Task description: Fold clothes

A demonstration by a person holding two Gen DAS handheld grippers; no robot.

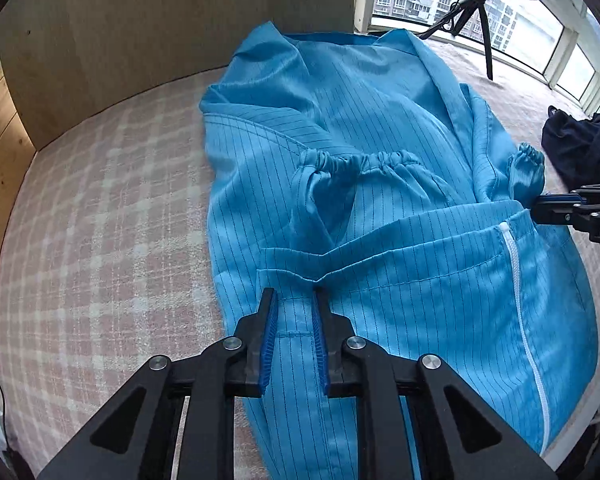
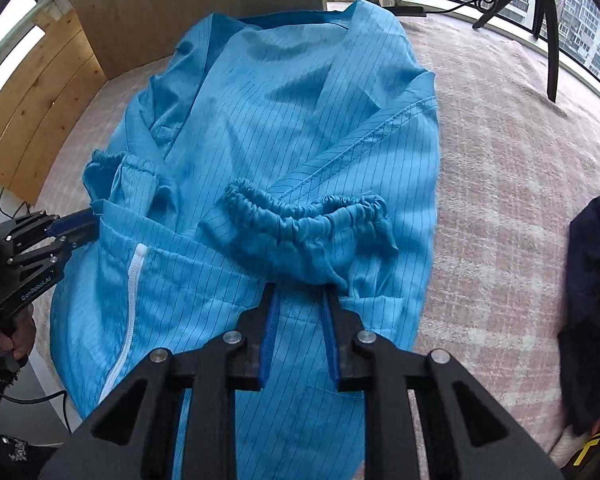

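The blue striped garment (image 1: 380, 128) lies lengthwise on the pink checked bed (image 1: 100, 200), both elastic-cuffed sleeves (image 2: 304, 216) already folded across its middle. The hem edge is lifted, so I judge the final bottom-to-top fold remains. The left tool (image 1: 296, 292) and right tool (image 2: 300, 296) each clamp that hem.

Your garment (image 1: 380, 128) is bright blue with thin dark pinstripes, its zipper (image 1: 516, 280) white; the bed cover (image 1: 100, 208) under it shows a faded pink-and-white check; both grippers, left (image 1: 295, 292) and right (image 2: 300, 292), are black with blue pads (image 1: 270, 340); a dark navy cloth (image 1: 576, 148) lies at the cover's right edge; the wall panels (image 2: 32, 92) are pale wood
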